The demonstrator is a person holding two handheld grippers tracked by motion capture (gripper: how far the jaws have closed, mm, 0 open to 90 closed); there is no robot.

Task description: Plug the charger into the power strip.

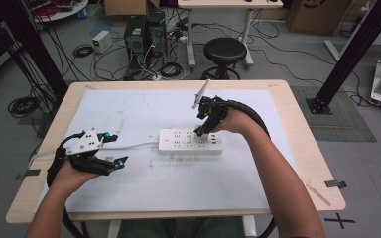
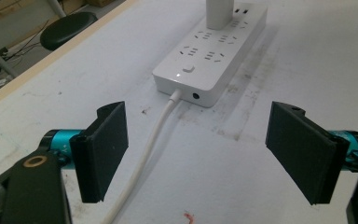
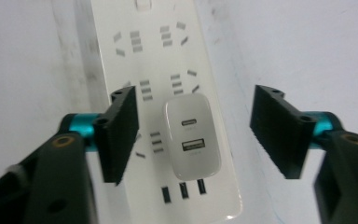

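White table covering (image 1: pixel 129 193): mid-frame, the charger (image 3: pixel 192 135) is seated in the power strip (image 1: pixel 191 141); right gripper (image 3: pixel 196 130) released around it, left gripper (image 2: pixel 205 149) spread idle.

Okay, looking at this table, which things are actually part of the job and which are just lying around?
In use: power strip, charger plugged into it, right gripper open over the charger, left gripper open near the strip's cord.
Lying about: stool, computer tower, floor cables.
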